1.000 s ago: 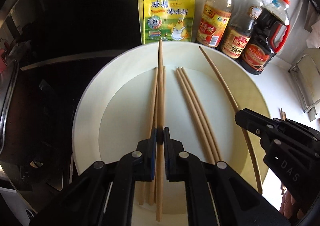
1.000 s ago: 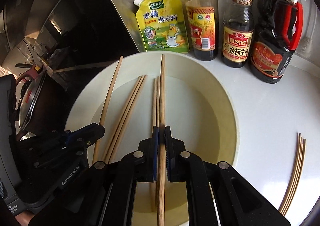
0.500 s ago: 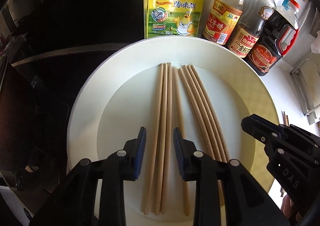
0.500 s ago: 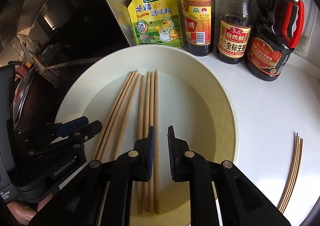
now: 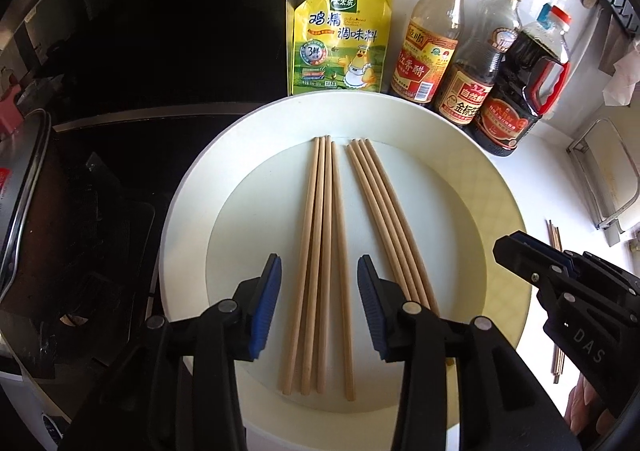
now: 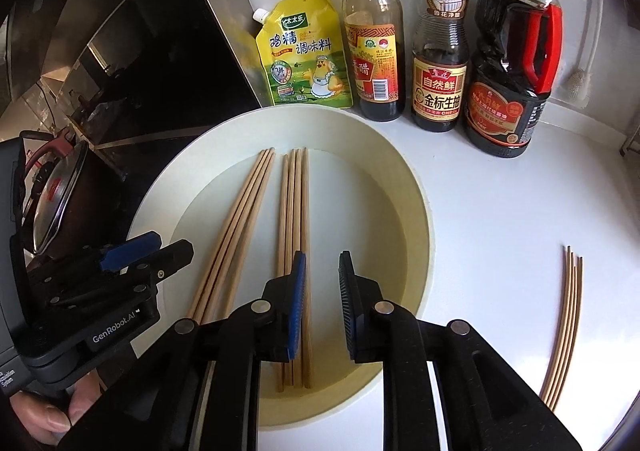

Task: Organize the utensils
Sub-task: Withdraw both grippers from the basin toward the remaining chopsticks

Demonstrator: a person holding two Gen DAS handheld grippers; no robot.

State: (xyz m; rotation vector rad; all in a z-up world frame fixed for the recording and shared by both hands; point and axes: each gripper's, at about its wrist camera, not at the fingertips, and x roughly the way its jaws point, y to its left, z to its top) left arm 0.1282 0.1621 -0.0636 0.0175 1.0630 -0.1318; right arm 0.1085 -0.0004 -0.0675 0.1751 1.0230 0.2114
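A: Left wrist view. Round cream shallow plate (image 5: pixel 188 219) fills the centre of the frame, smooth glazed rim. Two bundles of pale wooden chopsticks lie in its flat well: the left bundle of four straight sticks (image 5: pixel 322 263) and the right bundle of four sticks (image 5: pixel 386 223).

B: Long axes?

A: Both run bottom to top of frame. Left bundle near vertical, far tips at upper centre; right bundle slants, far tips leaning toward the upper left, the bundles closest at the top.

B: Tools?

A: Left gripper (image 5: pixel 319 305), black plastic with ribbed blue pads, is spread wide, straddling the left bundle, pinching nothing. Right gripper (image 6: pixel 322 301) is also spread and holds nothing; its left pad overlaps a stick in view, contact unclear.

B: Surroundings?

A: Upper frame: yellow spouted seasoning pouch (image 5: pixel 340 47), three glass and plastic sauce bottles (image 5: pixel 464 63). On the white counter (image 6: pixel 500 211), right edge of the right wrist view, thin loose wooden sticks (image 6: pixel 562 335), apart from the plate.
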